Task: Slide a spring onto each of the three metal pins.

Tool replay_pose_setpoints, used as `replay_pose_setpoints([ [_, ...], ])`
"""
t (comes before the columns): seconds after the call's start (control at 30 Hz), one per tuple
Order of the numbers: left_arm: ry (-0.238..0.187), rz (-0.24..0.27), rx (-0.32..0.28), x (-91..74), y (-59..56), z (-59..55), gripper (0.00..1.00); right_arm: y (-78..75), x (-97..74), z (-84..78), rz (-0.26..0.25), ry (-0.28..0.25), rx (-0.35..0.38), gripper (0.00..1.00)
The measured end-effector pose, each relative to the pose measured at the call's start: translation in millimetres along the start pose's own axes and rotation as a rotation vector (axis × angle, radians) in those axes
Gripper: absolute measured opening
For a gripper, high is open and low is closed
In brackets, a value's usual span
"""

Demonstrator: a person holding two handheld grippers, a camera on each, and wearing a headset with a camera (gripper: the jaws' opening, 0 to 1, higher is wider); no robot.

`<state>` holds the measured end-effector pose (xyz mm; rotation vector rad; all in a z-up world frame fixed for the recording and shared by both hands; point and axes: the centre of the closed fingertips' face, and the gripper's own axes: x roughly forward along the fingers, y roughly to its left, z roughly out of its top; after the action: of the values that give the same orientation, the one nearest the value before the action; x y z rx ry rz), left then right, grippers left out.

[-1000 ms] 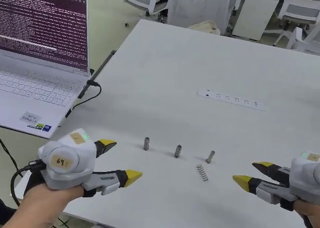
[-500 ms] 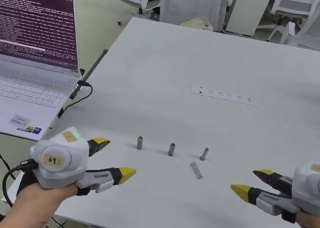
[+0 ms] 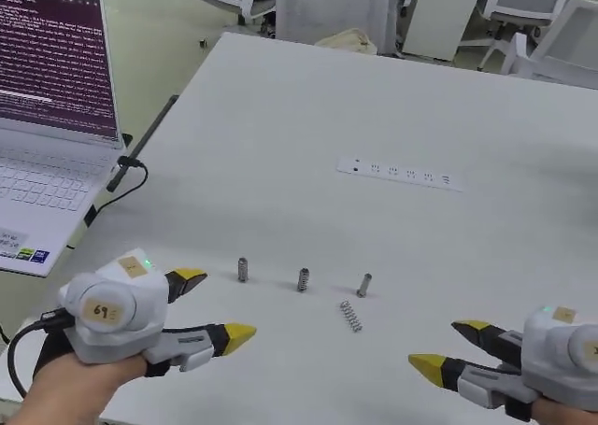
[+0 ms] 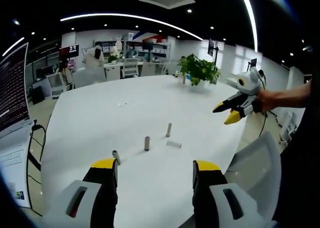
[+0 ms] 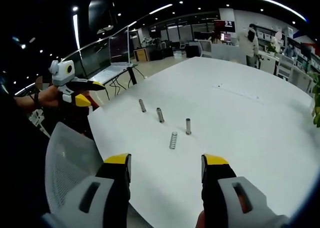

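Note:
Three short metal pins stand in a row on the white table: the left pin (image 3: 243, 269) and the middle pin (image 3: 303, 278) look ribbed, as if each carries a spring, while the right pin (image 3: 363, 285) looks smooth and bare. A loose spring (image 3: 350, 316) lies flat just in front of the right pin. My left gripper (image 3: 215, 305) hovers open to the left of the row, empty. My right gripper (image 3: 447, 347) hovers open at the near right, empty. From the right gripper (image 5: 167, 160), the spring (image 5: 173, 140) lies ahead between the jaws. From the left gripper (image 4: 155, 165), the pins (image 4: 147, 143) are ahead.
An open laptop (image 3: 47, 117) sits on a lower surface at the left, with a cable (image 3: 112, 187) hanging by the table's left edge. A white power strip (image 3: 400, 175) lies mid-table beyond the pins. Office chairs (image 3: 332, 9) stand at the far edge.
The head camera has swung, shifting the whole picture left. My right gripper has drawn back a little toward the near edge. Pins and spring have not moved; both grippers stay open.

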<state>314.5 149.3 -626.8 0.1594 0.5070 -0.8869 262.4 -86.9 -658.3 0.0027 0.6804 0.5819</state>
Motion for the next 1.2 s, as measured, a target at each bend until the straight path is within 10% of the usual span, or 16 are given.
replay_pose_setpoints([
  [0.57, 0.059, -0.156, 0.070, 57.9, -44.4, -1.0, 0.55, 2.0, 1.2, -3.2, 0.007, 0.004, 0.007, 0.56],
  [1.2, 0.129, -0.310, 0.183, 106.3, -69.0, -4.5, 0.54, 5.8, 2.2, -8.9, 0.012, 0.030, 0.009, 0.56],
])
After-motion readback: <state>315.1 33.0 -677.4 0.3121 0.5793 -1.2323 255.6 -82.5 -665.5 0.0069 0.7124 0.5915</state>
